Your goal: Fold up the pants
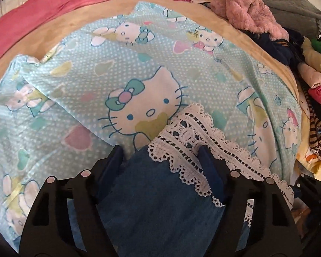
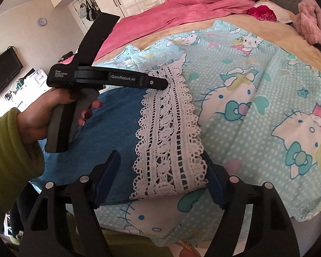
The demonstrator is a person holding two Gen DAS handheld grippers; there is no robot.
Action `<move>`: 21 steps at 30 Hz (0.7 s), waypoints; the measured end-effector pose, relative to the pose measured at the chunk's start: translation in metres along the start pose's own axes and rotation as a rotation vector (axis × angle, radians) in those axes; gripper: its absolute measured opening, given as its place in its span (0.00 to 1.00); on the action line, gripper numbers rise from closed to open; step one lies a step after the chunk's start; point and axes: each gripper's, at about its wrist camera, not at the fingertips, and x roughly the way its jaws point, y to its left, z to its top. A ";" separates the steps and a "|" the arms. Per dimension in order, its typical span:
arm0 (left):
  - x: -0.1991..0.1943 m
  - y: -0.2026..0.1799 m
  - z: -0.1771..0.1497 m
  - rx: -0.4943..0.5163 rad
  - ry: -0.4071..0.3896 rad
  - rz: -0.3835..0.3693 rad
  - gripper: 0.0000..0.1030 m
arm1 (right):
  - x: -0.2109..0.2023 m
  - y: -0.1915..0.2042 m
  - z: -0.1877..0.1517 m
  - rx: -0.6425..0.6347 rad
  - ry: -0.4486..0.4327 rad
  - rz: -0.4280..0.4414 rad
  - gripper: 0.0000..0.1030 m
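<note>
I'm at the grasp step: the blue pants (image 2: 109, 124) lie flat on the Hello Kitty sheet (image 2: 256, 111) of the bed, lace hem (image 2: 169, 132) towards me. Left tongs (image 1: 160, 158) and right tongs (image 2: 162, 171) both stand apart, straddling the hem without pinching. Next I'd clamp both, then lift evenly.

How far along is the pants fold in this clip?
Early. Done: the blue pants lie spread on the cartoon-cat sheet, lace hem flat. In hand: the left gripper and right gripper each straddle the hem with jaws apart, not clearly pinching. Left: grip, lift and fold; no fold shows yet.
</note>
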 end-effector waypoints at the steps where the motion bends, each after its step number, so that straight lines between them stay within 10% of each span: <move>1: 0.001 0.001 -0.001 -0.012 0.002 -0.002 0.63 | 0.001 0.000 0.000 -0.001 -0.001 0.002 0.71; 10: -0.009 -0.008 -0.005 -0.039 -0.025 -0.002 0.15 | 0.005 0.011 0.004 -0.047 0.015 0.022 0.30; 21: -0.067 0.018 -0.023 -0.109 -0.200 -0.113 0.10 | -0.021 0.056 0.019 -0.154 -0.062 0.100 0.27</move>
